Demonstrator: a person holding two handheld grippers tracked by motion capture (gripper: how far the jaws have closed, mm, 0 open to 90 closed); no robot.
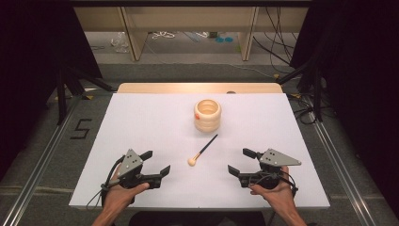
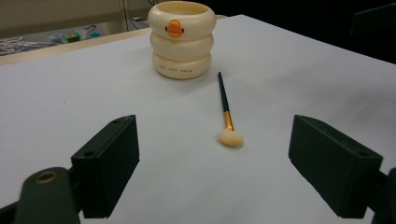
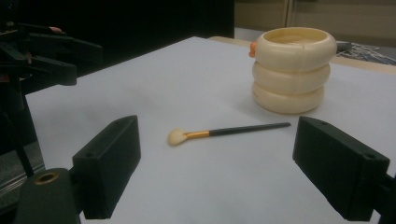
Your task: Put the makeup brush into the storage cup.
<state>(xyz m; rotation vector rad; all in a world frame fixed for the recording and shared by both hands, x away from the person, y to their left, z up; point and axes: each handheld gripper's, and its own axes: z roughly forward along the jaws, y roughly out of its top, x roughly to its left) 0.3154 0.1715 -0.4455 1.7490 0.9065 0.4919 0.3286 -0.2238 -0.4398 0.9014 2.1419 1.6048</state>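
Black-jawed and spread wide with nothing between the jaws, the left claw rests on the near left of the white worktop, held by a hand. The right claw, equally wide open and empty, sits at the near right in the other hand. Between them, apart from both, a makeup brush lies flat, its cream bristle head toward the person and its dark handle with a gold ferrule pointing at a cream holder of three stacked rings. An orange duck-bill mark sits on the top ring; small lettering on the bottom ring is too blurred to read. What the holder contains cannot be told.
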